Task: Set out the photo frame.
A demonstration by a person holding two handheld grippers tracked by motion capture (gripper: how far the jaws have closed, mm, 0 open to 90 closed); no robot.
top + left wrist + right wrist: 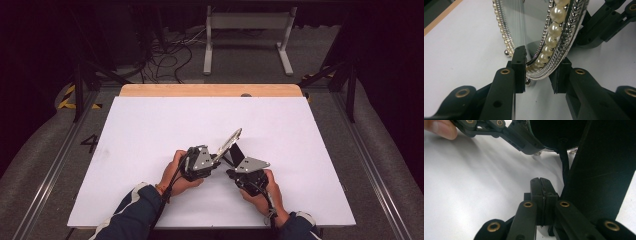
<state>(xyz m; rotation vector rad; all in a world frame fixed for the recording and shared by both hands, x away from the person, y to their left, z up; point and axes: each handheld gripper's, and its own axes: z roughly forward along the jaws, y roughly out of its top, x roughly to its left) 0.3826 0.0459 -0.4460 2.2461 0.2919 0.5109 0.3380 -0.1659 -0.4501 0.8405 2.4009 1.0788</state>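
On the white table (150, 130), just this side of its middle, a person works an oval picture frame (229, 141) rimmed with pearls and silver beading, which stands tilted between two hand-held tools. Starting at the left, the left gripper (216, 159) reaches in from the frame's left and straddles its lower rim: in the left gripper view the left gripper (539, 72) has its jaws partly apart, one on the glass face and the other behind the beaded edge, with a sliver of gap on at least one side, so it looks more like a loose bracket than a firm pinch. The picture frame (554, 32) rises up and away from those jaws, its long axis leaning toward the far right of the table. Behind it hangs the black easel stand (596, 170), swung out from the back. To the right, the right gripper (231, 172) sits beside that stand with its jaws pressed flat together on nothing, as the right gripper view shows (540, 185). The right hand is therefore the nearer one to the stand, and the coming move probably depends on nudging that leg outward while the left steadies the rim.
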